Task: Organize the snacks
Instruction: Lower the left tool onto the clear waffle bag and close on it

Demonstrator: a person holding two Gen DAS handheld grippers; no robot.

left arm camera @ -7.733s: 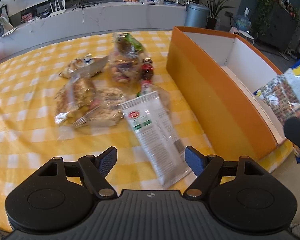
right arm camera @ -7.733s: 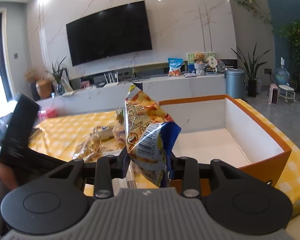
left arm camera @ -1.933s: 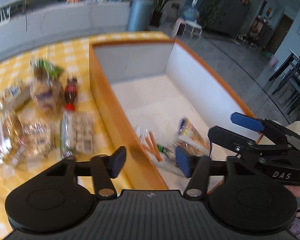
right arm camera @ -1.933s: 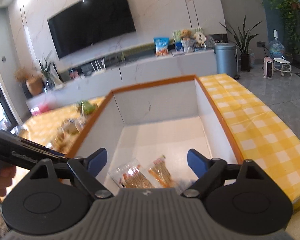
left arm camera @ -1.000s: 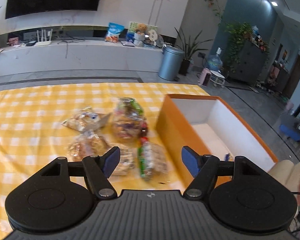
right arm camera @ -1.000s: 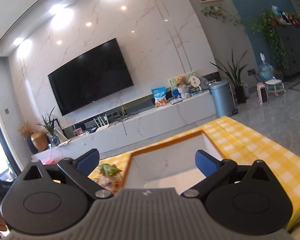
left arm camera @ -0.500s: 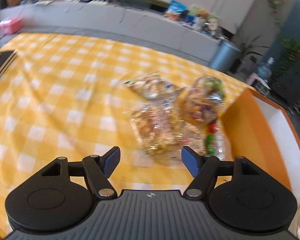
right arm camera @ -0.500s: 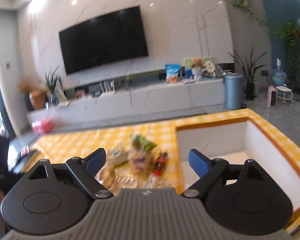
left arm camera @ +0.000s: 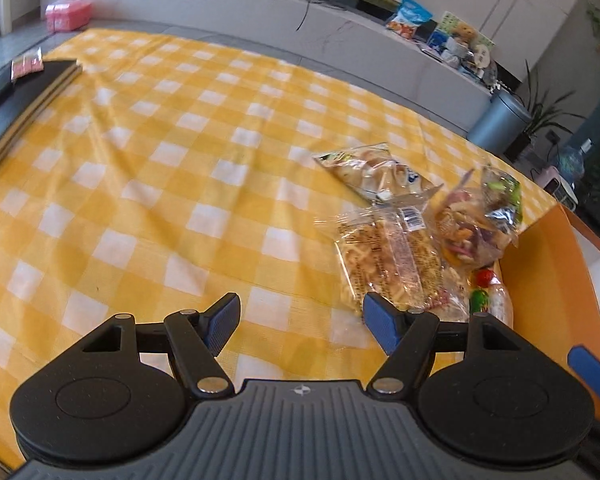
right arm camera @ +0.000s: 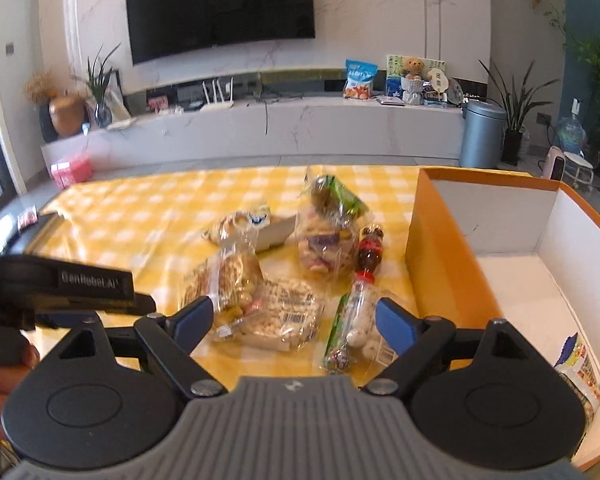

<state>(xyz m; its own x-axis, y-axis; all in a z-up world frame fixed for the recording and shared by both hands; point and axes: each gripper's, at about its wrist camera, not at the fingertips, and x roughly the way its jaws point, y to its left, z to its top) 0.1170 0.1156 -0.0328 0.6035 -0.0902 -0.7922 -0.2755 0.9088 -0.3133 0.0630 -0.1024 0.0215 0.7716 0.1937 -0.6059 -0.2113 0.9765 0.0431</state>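
Note:
Several clear snack bags lie on the yellow checked tablecloth (left arm camera: 180, 168): a bread bag (right arm camera: 248, 224), a mixed snack bag with a green top (right arm camera: 328, 232), two cracker packs (right arm camera: 284, 312), a green-edged candy pack (right arm camera: 352, 332) and a small cola bottle (right arm camera: 370, 250). The orange box (right arm camera: 440, 264) with white inside stands to their right and holds a chip bag (right arm camera: 580, 376). My left gripper (left arm camera: 300, 322) is open and empty, just left of the cracker pack (left arm camera: 388, 264). My right gripper (right arm camera: 292, 320) is open and empty above the near packs.
A dark flat tray or book (left arm camera: 16, 100) lies at the table's far left. A white counter (right arm camera: 260, 124) with a TV above, snack bags and a grey bin (right arm camera: 482, 132) stands behind the table. The left gripper's body (right arm camera: 60, 284) reaches in from the left.
Both grippers have swung away from the box toward the snack pile on the cloth. The left view has turned further left and down. Both stay open and empty.

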